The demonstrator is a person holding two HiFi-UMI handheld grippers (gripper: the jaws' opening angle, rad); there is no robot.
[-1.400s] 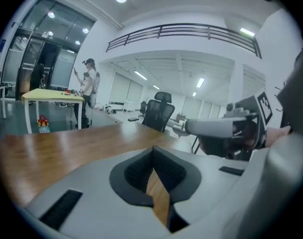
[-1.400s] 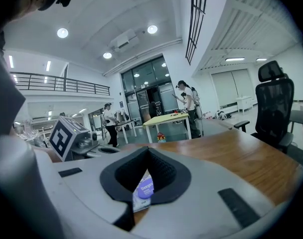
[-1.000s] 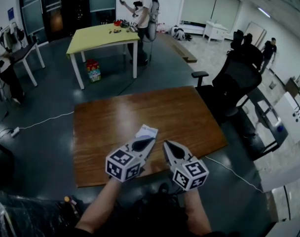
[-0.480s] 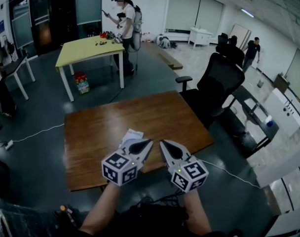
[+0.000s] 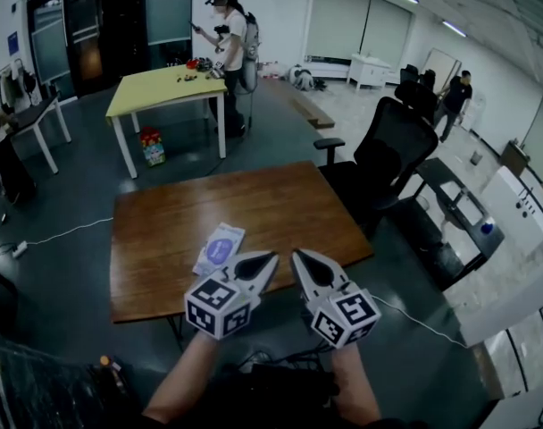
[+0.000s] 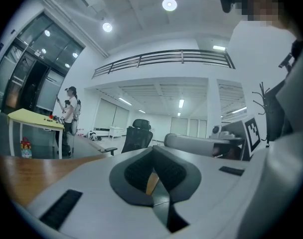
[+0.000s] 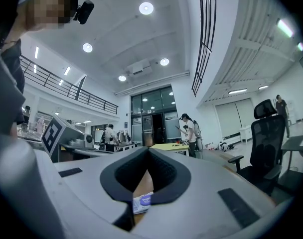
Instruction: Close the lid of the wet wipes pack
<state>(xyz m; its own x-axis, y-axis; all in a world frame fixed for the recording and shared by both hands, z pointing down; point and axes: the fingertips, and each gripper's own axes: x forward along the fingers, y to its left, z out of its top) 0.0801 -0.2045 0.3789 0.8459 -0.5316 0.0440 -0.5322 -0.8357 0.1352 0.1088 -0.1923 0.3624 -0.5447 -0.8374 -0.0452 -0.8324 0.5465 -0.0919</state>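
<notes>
The left tongs and right tongs hang pressed together, empty, beside the pack on the desk, probably because its lid already lies flat.

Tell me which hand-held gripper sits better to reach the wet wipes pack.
Probably left: the left hand-held gripper, shut, sits just beside the wet wipes pack; the right hand-held gripper is farther across.

Wooden table — beyond it, a yellow table, black office chair.
</notes>
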